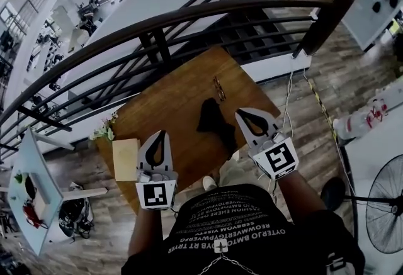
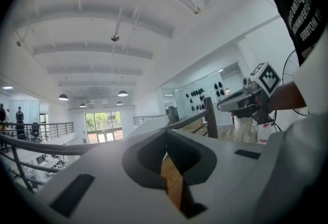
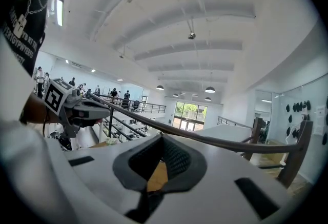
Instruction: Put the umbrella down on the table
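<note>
A black folded umbrella (image 1: 211, 121) lies on the round wooden table (image 1: 170, 101), near its middle. Neither gripper touches it. In the head view my left gripper (image 1: 163, 133) is held over the table's near edge, left of the umbrella, with its jaw tips together and nothing between them. My right gripper (image 1: 242, 113) hovers just right of the umbrella, also shut and empty. Wood shows through the gap behind the closed tips in both the left gripper (image 2: 166, 131) view and the right gripper (image 3: 162, 136) view.
A small metal chain-like item (image 1: 218, 88) lies on the table beyond the umbrella. A tan box (image 1: 125, 158) and a small plant (image 1: 104, 132) sit at the table's left edge. A dark railing (image 1: 189, 19) runs behind the table. A floor fan (image 1: 387, 204) stands at right.
</note>
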The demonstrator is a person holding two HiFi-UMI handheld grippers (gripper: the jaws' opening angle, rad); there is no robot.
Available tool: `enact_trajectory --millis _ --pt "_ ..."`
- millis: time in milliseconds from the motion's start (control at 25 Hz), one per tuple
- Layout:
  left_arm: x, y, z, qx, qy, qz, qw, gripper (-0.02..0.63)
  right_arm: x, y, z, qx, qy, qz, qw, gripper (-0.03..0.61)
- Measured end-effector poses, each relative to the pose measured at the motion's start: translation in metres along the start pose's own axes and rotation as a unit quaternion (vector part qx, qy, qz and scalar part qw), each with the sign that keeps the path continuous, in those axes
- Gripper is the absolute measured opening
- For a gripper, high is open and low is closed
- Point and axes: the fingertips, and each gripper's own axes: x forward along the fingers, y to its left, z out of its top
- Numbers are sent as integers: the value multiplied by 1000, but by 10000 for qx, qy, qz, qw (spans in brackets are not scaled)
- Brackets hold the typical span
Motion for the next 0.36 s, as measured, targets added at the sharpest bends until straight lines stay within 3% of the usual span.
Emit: enact_trajectory --millis 360 --pt "9 -12 -2 28 48 -215 9998 29 1 0 -16 184 221 49 9996 14"
